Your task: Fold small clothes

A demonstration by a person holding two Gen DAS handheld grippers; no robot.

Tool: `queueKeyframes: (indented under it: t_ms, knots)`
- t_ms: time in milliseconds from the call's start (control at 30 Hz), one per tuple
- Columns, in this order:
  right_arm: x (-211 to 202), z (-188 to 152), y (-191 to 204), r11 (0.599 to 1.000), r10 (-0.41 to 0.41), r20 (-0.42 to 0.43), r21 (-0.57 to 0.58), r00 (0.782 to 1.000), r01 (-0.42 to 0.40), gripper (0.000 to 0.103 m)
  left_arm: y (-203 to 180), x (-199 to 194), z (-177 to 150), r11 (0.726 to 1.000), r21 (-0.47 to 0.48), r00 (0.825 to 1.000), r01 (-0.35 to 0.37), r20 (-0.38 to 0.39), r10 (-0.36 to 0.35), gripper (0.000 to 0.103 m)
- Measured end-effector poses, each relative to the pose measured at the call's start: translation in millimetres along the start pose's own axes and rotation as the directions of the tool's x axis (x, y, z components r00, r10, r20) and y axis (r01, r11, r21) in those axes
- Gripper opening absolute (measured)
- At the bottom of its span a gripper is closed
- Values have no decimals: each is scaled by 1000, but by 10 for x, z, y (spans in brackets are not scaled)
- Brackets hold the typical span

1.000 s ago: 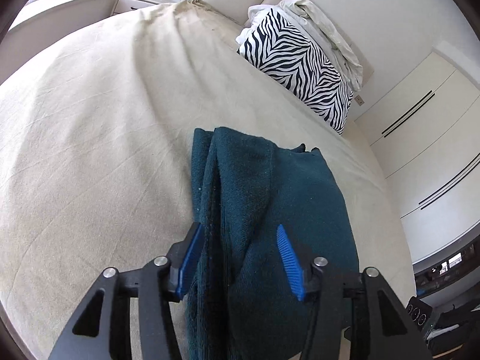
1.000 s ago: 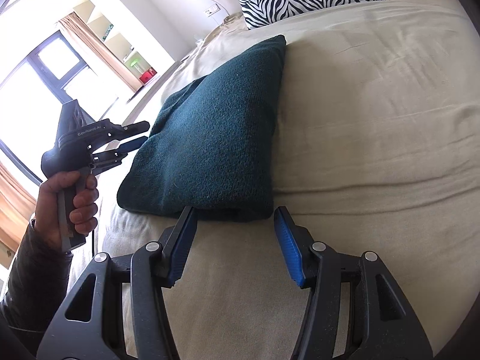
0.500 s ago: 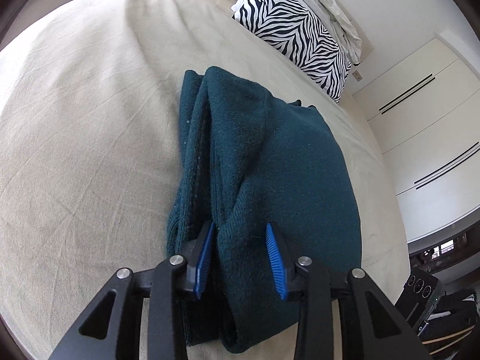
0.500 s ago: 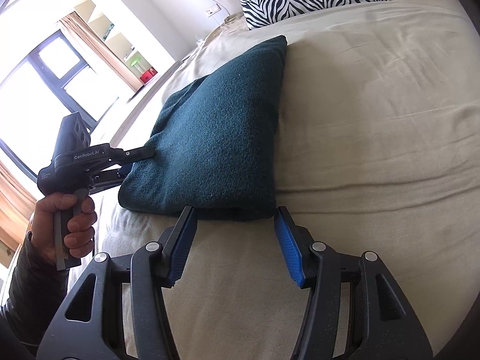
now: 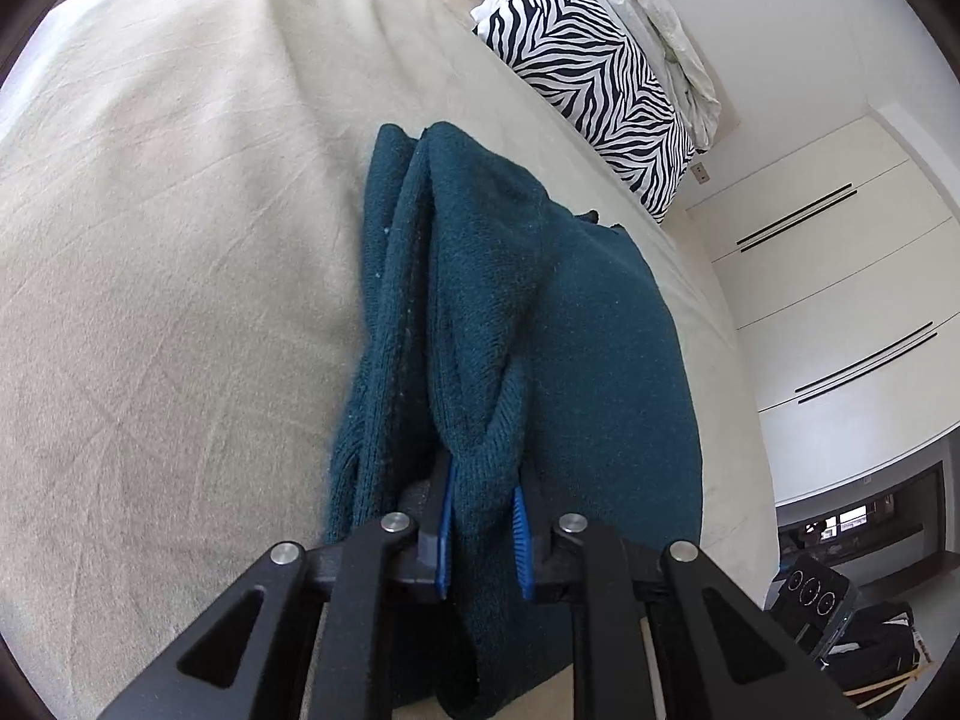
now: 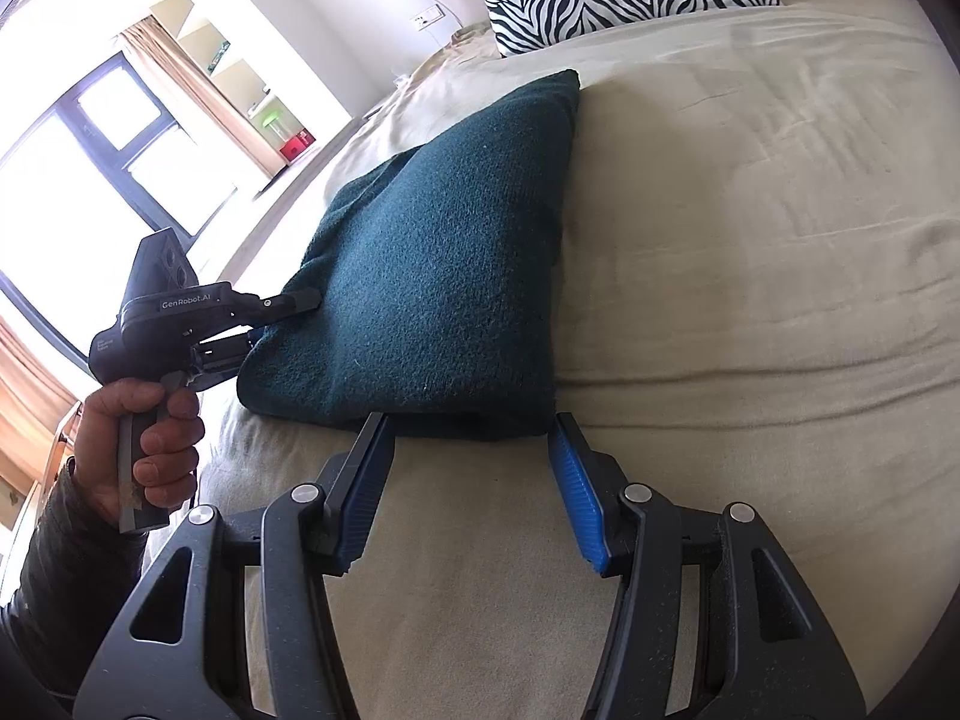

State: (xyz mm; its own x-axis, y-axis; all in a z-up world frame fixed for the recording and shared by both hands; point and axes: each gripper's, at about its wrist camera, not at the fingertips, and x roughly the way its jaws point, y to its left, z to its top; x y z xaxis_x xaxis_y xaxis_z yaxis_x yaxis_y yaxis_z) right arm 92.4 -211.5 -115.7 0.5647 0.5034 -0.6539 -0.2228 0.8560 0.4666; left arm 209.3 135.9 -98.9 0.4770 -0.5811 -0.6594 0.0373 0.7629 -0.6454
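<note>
Your dark teal knit sweater [image 5: 540,324] lies partly folded on the beige bedsheet [image 5: 168,276], well short of the zebra-print pillow [image 5: 600,78] at the head of the bed. Your left gripper [image 5: 483,525] is closing its jaws on a bunched ridge of knit at the sweater's near edge; the blue pads already press the fabric, probably to lift that layer for the next fold, though how many layers are caught is hard to tell. Your right gripper [image 6: 474,480] waits with jaws apart and empty, just short of the sweater's near edge.
</note>
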Motion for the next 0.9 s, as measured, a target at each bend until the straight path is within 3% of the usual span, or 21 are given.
queueKeyframes:
  t_ms: [200, 367, 500, 767, 900]
  knots:
    - [-28, 13, 0, 1000, -1, 6, -9, 1000, 1, 52, -199, -363, 153, 998, 61, 998, -18, 69, 14, 16]
    - [-7, -14, -31, 1000, 4, -3, 4, 1000, -4, 52, 14, -157, 115, 993, 69, 995, -100, 1, 101, 16]
    - [-21, -14, -41, 1000, 1, -5, 0, 1000, -1, 52, 385, -72, 28, 999, -45, 1000, 23, 21, -22, 16]
    - [-79, 1, -23, 1000, 8, 21, 1, 1000, -8, 52, 204, -183, 103, 998, 47, 999, -34, 11, 33, 16]
    - [-84, 30, 55, 1000, 19, 22, -21, 1000, -19, 52, 420, -74, 39, 999, -27, 999, 44, 12, -43, 18]
